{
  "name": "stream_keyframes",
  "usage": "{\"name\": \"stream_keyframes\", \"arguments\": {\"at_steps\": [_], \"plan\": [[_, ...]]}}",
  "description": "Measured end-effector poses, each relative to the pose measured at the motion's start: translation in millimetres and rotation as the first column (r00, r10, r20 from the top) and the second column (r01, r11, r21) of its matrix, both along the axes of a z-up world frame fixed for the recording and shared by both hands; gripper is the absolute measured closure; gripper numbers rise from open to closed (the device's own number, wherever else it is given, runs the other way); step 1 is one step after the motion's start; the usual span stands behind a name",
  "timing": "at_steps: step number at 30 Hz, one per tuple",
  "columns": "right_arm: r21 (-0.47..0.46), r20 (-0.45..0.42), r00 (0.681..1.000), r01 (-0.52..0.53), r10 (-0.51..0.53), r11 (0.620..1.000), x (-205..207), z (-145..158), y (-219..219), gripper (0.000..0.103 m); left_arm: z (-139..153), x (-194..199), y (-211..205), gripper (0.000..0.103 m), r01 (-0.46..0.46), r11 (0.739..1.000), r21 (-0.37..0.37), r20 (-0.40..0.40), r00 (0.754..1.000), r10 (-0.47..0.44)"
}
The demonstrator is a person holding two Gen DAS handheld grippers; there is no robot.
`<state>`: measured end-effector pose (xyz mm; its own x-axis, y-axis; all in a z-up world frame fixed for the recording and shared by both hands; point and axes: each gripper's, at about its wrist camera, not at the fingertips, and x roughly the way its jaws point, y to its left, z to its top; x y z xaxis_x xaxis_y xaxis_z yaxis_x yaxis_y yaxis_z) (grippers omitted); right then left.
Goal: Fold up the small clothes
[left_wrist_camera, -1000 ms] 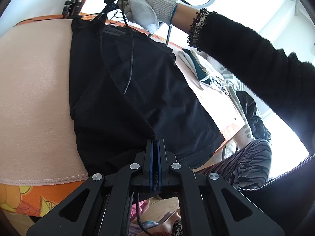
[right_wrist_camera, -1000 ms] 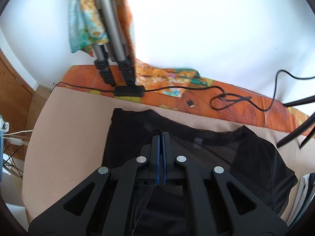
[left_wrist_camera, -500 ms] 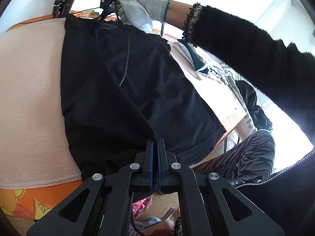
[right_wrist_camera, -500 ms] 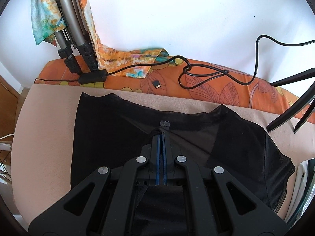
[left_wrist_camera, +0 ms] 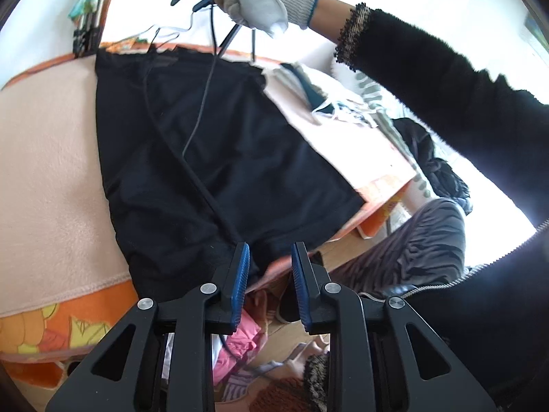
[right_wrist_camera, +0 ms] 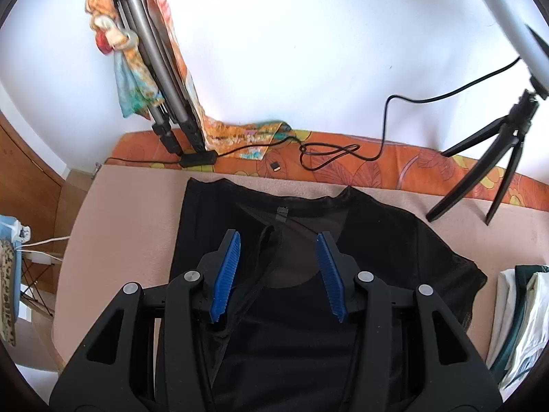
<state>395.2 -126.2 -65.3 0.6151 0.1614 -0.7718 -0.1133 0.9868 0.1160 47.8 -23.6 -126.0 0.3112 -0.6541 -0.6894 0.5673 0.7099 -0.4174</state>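
Both the left gripper (left_wrist_camera: 268,261) and right gripper (right_wrist_camera: 278,250), jaws just spread and empty, have released the black top (right_wrist_camera: 360,240) laid flat ahead; next, regrip an edge to fold

**Black on peach, framed in orange**

The thin black knit top (right_wrist_camera: 374,240) is plain, with a sheerer, greyer panel at the neckline. It lies on a plain pale peach fleece blanket (left_wrist_camera: 44,158) over an orange bedsheet printed with yellow and brown leaves (right_wrist_camera: 411,168). Both grippers have matt black frames and ribbed blue pads (right_wrist_camera: 226,274). The knitted work glove (left_wrist_camera: 260,3) is white-grey with a blue cuff edge; the fuzzy sleeve (left_wrist_camera: 446,96) is black, lace-trimmed. A grey tiger-striped fabric (left_wrist_camera: 422,243) shows beyond the bed edge.
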Motion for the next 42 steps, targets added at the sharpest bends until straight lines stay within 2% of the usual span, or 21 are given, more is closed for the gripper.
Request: {"name": "stream_keyframes", "arguments": {"at_steps": [1, 4, 7, 10, 16, 21, 24, 27, 33, 35, 37, 42], "plan": [[0.011, 0.017, 1.0, 0.003, -0.003, 1.0, -8.1, 9.5, -5.5, 0.054, 4.4, -5.0, 0.5, 0.079, 0.008, 1.0, -0.009, 0.005, 1.0, -0.008], [0.016, 0.064, 0.998, 0.018, -0.019, 1.0, -32.0, 34.5, -21.6, 0.054, 14.2, -21.1, 1.7, 0.064, 0.032, 0.999, -0.019, 0.017, 0.999, -0.032], [0.056, 0.085, 0.996, 0.007, -0.012, 0.998, -59.3, 50.9, -39.0, 0.054, 19.5, -34.6, 4.3, 0.063, 0.023, 1.0, 0.013, 0.056, 0.998, -0.024], [0.05, 0.122, 0.993, -0.008, 0.002, 0.999, -97.2, 60.5, -55.4, 0.054, 18.2, -35.4, 9.7, 0.063, -0.012, 0.999, 0.04, 0.065, 0.998, 0.009], [0.08, 0.182, 0.983, -0.029, 0.014, 0.996, -184.6, 62.9, -90.5, 0.054, 14.7, -23.0, 20.6, 0.063, -0.103, 0.988, 0.113, 0.124, 0.988, 0.089], [0.112, 0.239, 0.971, -0.012, -0.015, 0.994, -244.3, 52.8, -120.1, 0.054, 18.4, -9.3, 18.9, 0.063, -0.162, 0.981, 0.107, 0.187, 0.972, 0.141], [0.118, 0.268, 0.963, -0.006, -0.026, 0.993, -267.9, 45.1, -139.8, 0.053, 17.9, -2.1, 5.6, 0.063, -0.166, 0.981, 0.099, 0.213, 0.967, 0.142], [0.119, 0.286, 0.957, 0.008, -0.042, 0.993, -283.5, 36.3, -161.9, 0.047, 15.2, 2.4, -18.5, 0.063, -0.139, 0.985, 0.105, 0.236, 0.965, 0.111], [0.12, 0.303, 0.951, 0.029, -0.064, 0.992, -299.4, 26.0, -215.5, 0.046, 14.1, 6.3, -84.1, 0.063, -0.035, 0.991, 0.127, 0.275, 0.961, -0.001], [0.113, 0.314, 0.946, 0.043, -0.077, 0.993, -304.0, 28.9, -236.1, 0.04, 12.7, 7.4, -108.8, 0.063, 0.004, 0.99, 0.141, 0.291, 0.956, -0.045], [0.09, 0.33, 0.939, 0.073, -0.099, 0.993, -307.8, 32.4, -258.2, 0.035, 9.9, 7.4, -133.1, 0.063, 0.046, 0.987, 0.154, 0.289, 0.953, -0.089], [0.052, 0.312, 0.942, 0.11, -0.121, 0.993, -308.8, 32.6, -302.1, 0.035, -3.9, 2.3, -185.7, 0.063, 0.172, 0.966, 0.191, 0.258, 0.941, -0.219]]}}
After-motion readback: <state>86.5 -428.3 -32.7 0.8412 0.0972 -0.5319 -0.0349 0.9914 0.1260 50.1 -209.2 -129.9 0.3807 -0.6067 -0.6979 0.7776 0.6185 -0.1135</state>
